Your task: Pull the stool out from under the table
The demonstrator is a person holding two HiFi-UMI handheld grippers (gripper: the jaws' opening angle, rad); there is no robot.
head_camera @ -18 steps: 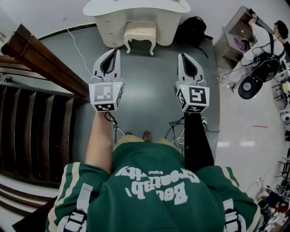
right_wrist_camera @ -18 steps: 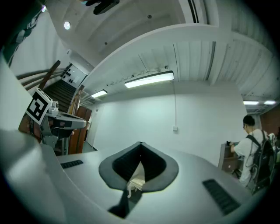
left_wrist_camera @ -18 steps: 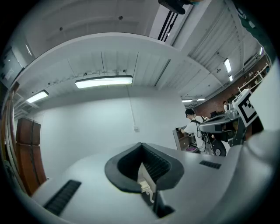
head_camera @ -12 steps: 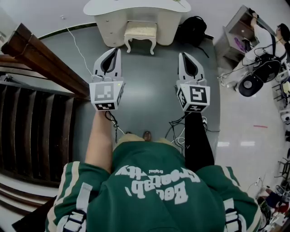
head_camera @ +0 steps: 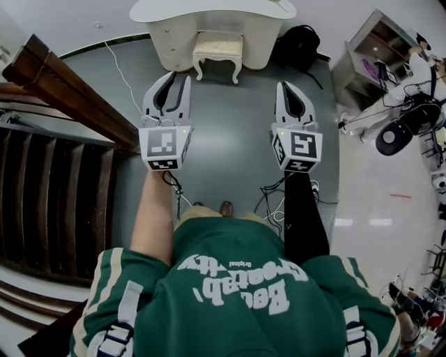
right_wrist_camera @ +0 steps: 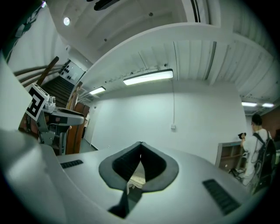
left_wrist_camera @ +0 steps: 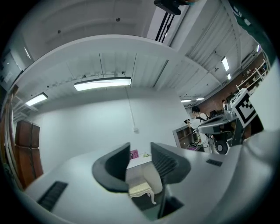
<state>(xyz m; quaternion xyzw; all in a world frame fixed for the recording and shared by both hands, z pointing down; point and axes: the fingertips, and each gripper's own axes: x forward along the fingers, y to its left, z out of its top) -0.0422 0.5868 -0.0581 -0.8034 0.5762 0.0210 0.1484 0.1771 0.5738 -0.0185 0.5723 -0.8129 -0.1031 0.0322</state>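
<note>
The stool [head_camera: 217, 47] stands tucked in the knee gap of the white table [head_camera: 209, 10], well ahead of both tongs, so I judge the approach should bring the left gripper [head_camera: 173, 78], jaws slightly apart around nothing, to the seat's left edge, while the right gripper [head_camera: 282, 86], pinched closed and empty, must open before taking the right edge. It is small and cream, with a padded pale seat and curved legs, 2 showing in front, and probably light enough to slide straight back.
</note>
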